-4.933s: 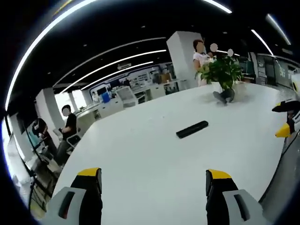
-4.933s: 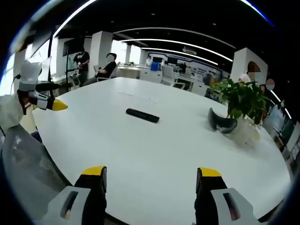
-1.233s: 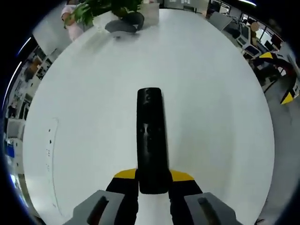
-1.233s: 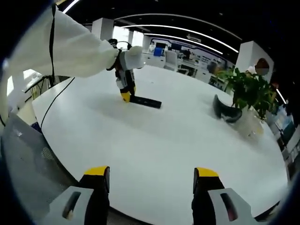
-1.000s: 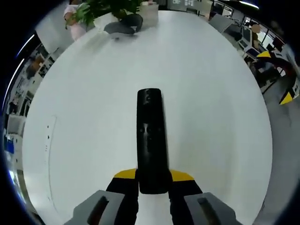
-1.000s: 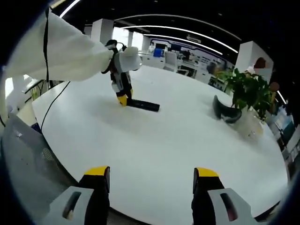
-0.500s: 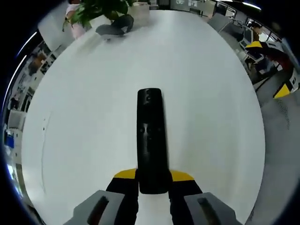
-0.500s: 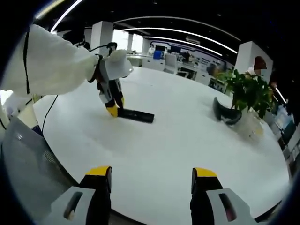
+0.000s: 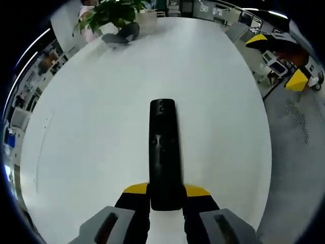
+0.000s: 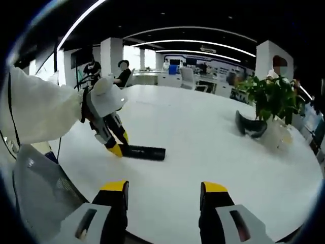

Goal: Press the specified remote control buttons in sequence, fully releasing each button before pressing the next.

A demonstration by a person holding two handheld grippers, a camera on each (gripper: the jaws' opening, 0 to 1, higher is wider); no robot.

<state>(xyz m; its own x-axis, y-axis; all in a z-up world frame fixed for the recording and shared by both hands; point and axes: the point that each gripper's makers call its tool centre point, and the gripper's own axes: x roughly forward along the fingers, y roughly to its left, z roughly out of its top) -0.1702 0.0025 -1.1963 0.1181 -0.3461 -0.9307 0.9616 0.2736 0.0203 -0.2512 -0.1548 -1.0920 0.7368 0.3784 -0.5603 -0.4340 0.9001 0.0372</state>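
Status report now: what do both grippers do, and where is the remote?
Left gripper shut on remote, remote lying on white table. Right gripper open, empty, short of it. Path clear.

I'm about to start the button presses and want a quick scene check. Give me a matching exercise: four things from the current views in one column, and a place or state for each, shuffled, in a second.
Things:
1. remote control
2. left gripper
3. right gripper
4. potted plant

Places or states:
A. jaws apart, nothing between them
B. far side of the white table, beside a dark curved object
C. lying flat on the table, near end held
D. jaws shut on one end of the black bar

Pairs: 1-C, 2-D, 3-A, 4-B
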